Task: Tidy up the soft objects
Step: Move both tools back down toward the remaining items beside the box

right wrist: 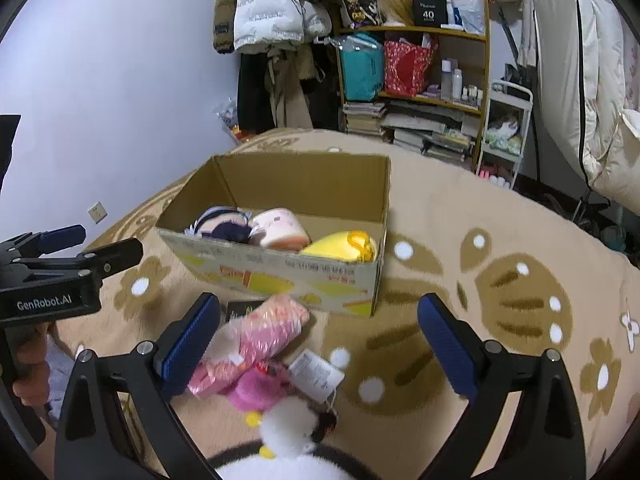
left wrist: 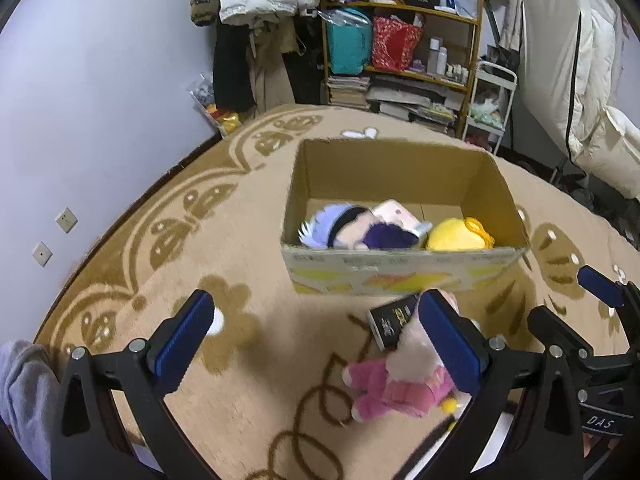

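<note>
An open cardboard box (left wrist: 404,276) (right wrist: 280,280) stands on the beige rug. It holds a purple-haired doll (left wrist: 352,228) (right wrist: 222,222), a pink-white plush (right wrist: 280,230) and a yellow plush (left wrist: 456,234) (right wrist: 344,246). In front of the box lies a pink plush doll (left wrist: 392,384) (right wrist: 260,344) beside a small black box (left wrist: 390,320). My left gripper (left wrist: 316,340) is open and empty, its right finger over the pink doll. My right gripper (right wrist: 320,344) is open and empty, just right of the pink doll. A white plush with a black band (right wrist: 288,440) lies below it.
The patterned rug (left wrist: 180,280) covers the surface. Behind it stand a cluttered shelf (left wrist: 404,48) with bags and books, hanging coats (left wrist: 256,4) and a white cart (left wrist: 488,104). A white duvet (right wrist: 600,100) hangs at the right. The wall is at the left.
</note>
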{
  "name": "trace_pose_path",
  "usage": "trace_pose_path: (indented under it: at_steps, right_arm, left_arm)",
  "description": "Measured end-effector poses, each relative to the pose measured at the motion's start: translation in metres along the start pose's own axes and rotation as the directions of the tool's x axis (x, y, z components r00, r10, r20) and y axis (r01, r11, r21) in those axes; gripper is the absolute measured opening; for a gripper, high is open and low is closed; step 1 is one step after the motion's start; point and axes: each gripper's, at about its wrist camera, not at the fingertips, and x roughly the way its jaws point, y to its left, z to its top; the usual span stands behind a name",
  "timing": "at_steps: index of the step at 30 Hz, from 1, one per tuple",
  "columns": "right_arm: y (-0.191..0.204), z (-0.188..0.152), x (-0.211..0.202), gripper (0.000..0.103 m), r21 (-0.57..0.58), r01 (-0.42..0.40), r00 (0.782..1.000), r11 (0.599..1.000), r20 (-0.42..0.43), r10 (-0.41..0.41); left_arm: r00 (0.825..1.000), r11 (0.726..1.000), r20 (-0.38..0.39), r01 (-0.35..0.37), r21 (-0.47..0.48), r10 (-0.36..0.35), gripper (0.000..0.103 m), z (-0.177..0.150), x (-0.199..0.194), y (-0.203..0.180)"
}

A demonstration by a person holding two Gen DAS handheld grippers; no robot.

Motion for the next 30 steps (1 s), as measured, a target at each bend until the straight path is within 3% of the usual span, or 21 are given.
trace_pose_path:
  at_steps: [19,30]
  right_arm:
    - [0.004,-0.036,0.027,0.103,0.001,0.014,0.979,1.000,-0.204,-0.013]
    - [0.004,-0.048,0.050,0.103,0.005,0.007,0.948,1.000,-0.319,-0.005]
  left_arm:
    - [0.990,0.995,-0.140,0.043,0.091,-0.030,0.101,-0.025,0.027,-0.027]
    - [0.972,0.989,-0.229,0.076,0.127,-0.046,0.101,-0.038,0.052,-0.044]
